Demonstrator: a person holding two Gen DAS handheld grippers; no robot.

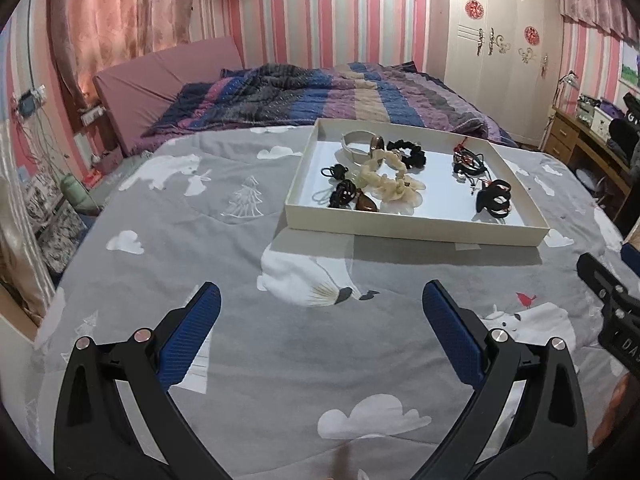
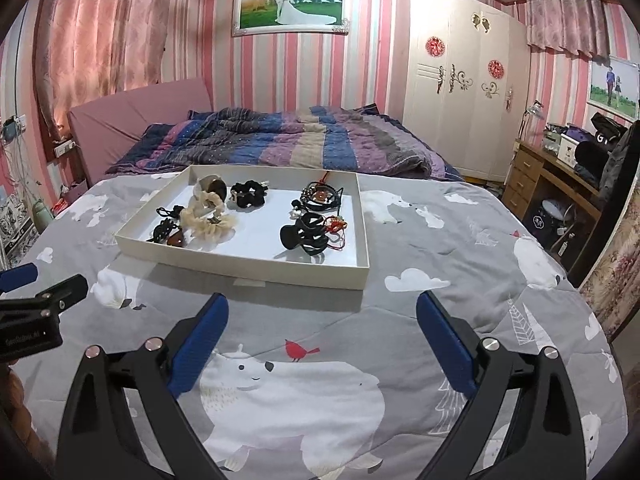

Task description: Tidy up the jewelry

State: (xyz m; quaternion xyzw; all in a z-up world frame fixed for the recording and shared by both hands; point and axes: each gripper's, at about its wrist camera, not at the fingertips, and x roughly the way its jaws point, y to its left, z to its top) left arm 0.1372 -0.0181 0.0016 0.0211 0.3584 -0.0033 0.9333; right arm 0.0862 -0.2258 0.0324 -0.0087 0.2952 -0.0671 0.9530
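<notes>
While both jaws gape empty, tray [image 2: 248, 276] lies ahead, apart.

Partly readable white letters "DAS" on the black body of the right gripper [image 1: 618, 320], cut off at the edge of the left wrist view. Small white lettering on the left gripper [image 2: 28, 320], too blurred to read. White "G" on a black bag [image 2: 600, 140] on the desk.

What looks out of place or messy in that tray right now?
Nothing spilled or damaged. In the tray, the cream scrunchie, the black hair ties and a brown clip lie tangled in one heap, unsorted.
</notes>
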